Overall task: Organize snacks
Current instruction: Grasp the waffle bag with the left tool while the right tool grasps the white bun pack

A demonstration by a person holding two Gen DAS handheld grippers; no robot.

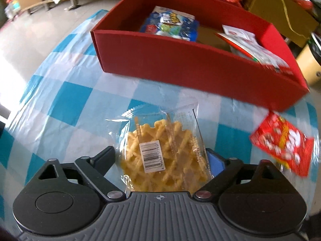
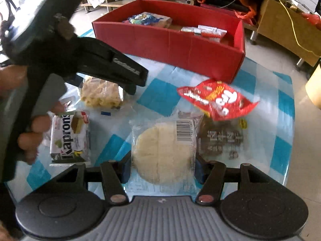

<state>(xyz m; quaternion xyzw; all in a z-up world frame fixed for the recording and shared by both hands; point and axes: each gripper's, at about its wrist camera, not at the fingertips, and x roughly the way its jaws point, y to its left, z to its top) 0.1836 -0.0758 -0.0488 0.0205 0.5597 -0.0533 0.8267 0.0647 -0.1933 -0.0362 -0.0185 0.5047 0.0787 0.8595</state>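
Jaws: left gripper (image 1: 160,156) wide astride waffle packet (image 1: 164,150); right gripper (image 2: 160,166) clamped on round cake packet (image 2: 163,152), red box (image 2: 170,40) beyond.

Each view looks forward and steeply down along its own claw, close above the blue-and-white checked surface (image 1: 66,98). The left wrist view hangs near the surface's near edge, facing the open red cardboard box (image 1: 192,68) at the far edge. The right wrist view sits beside it, facing the same way, and catches the left claw (image 2: 128,80) from the side. Both views share the box and the blurred red foil snack packet (image 2: 218,100) before it.
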